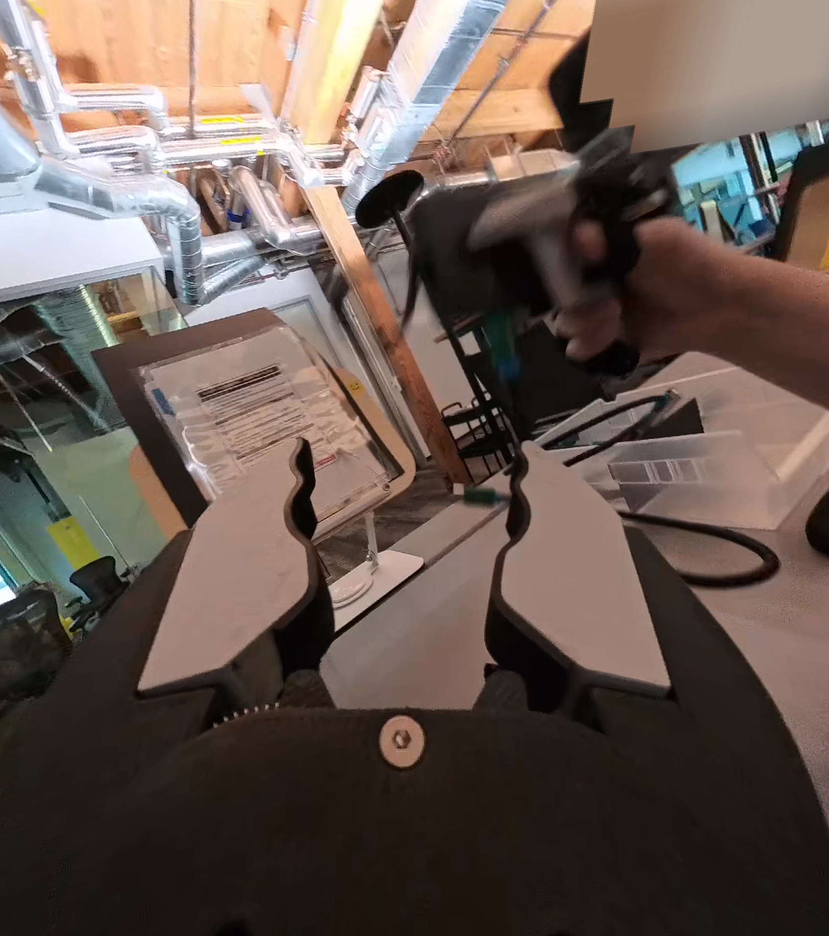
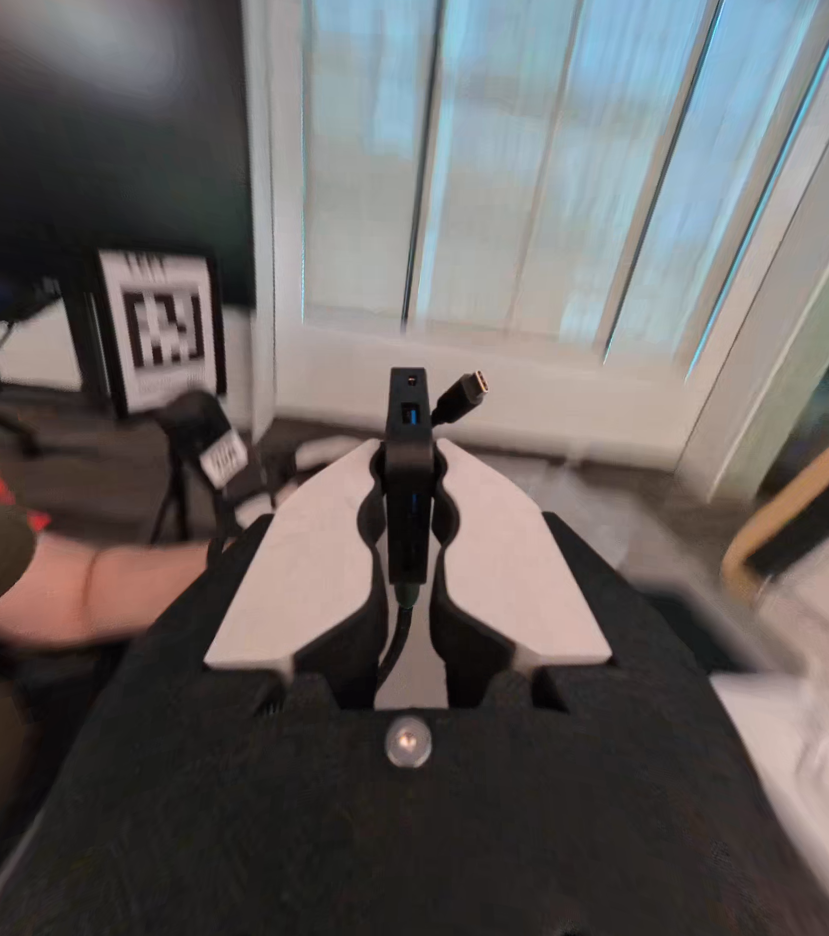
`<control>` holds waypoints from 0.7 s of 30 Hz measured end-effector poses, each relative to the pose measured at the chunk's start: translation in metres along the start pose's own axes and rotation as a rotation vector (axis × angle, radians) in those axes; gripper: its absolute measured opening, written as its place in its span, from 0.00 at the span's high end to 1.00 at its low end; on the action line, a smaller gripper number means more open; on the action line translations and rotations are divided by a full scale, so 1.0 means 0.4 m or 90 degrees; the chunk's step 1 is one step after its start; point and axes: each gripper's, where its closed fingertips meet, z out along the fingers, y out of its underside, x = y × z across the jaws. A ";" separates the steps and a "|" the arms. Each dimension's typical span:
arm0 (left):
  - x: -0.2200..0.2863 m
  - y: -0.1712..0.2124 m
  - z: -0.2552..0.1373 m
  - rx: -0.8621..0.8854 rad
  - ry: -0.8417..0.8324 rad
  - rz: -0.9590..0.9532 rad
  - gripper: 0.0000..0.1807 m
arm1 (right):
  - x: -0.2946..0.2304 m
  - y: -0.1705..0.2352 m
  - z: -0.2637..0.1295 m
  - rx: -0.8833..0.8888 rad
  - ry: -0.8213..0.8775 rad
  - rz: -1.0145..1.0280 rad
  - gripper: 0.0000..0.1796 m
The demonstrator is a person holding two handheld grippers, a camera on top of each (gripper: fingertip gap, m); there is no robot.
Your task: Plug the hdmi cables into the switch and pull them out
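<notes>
Surface: pale matte table (image 1: 706,658), its edge running just below the left gripper (image 1: 410,478); bare ducting and timber overhead. Left gripper: wavy-edged fingers spread wide, holding nothing. A black cable (image 1: 721,549) looped to its right on the table; a green-tipped plug (image 1: 481,495) lay beside the right finger. Right gripper (image 2: 408,451): clamped tight on the slim black switch (image 2: 407,486), which stood upright between the fingers, a cable (image 2: 394,643) trailing from its near end. Blurred white-framed windows beyond.
</notes>
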 end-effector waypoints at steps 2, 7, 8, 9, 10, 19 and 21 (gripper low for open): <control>-0.014 0.013 -0.003 -0.007 -0.004 -0.026 0.60 | -0.023 -0.181 -0.120 0.241 0.039 -0.128 0.92; 0.023 0.058 0.019 -0.053 0.030 -0.044 0.62 | 0.028 -0.351 -0.463 0.506 0.263 -0.225 0.92; 0.037 0.068 0.024 -0.067 0.040 -0.032 0.62 | 0.054 -0.345 -0.509 0.489 0.333 -0.274 0.92; 0.052 0.077 0.029 -0.079 0.051 -0.018 0.62 | 0.089 -0.327 -0.546 0.441 0.402 -0.313 0.92; 0.067 0.085 0.033 -0.089 0.061 -0.005 0.62 | 0.131 -0.302 -0.584 0.390 0.479 -0.343 0.92; 0.127 0.133 0.049 -0.146 0.112 -0.029 0.63 | 0.374 -0.006 -0.714 0.045 0.577 -0.180 0.92; 0.126 0.138 0.049 -0.152 0.120 -0.054 0.63 | 0.389 0.095 -0.701 -0.084 0.529 -0.090 0.92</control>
